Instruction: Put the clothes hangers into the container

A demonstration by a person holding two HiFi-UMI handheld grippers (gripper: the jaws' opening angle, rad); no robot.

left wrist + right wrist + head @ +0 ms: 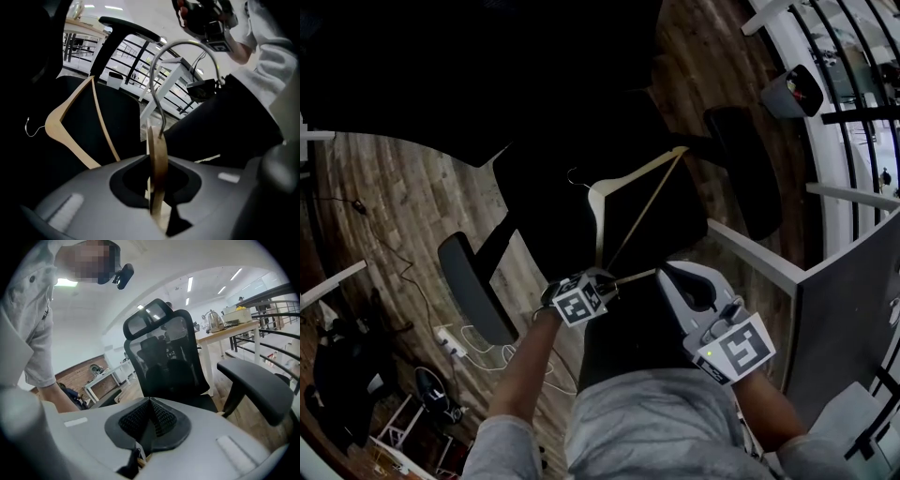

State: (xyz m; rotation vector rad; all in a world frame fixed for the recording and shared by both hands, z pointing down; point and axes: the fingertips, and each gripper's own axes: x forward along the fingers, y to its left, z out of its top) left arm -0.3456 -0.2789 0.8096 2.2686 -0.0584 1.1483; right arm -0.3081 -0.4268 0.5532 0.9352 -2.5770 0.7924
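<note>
A wooden hanger [602,217] with a wire hook lies on the black seat of an office chair [539,202]; the left gripper view has it at the left [61,119]. My left gripper [609,281] is shut on a second wooden hanger [158,159], held edge-on, its metal hook [187,44] arching upward. One end of that hanger [636,276] sticks out toward my right gripper [670,274]. The right gripper [149,405] faces the chair's backrest [164,352], its mesh pads [161,418] pressed together with nothing between them. No container can be made out for certain.
The chair's armrests [473,286] [745,164] stick out on both sides. A white bin [792,89] stands by the railing at the upper right. A grey partition [853,309] rises at the right. A power strip with cables [450,342] lies on the wooden floor.
</note>
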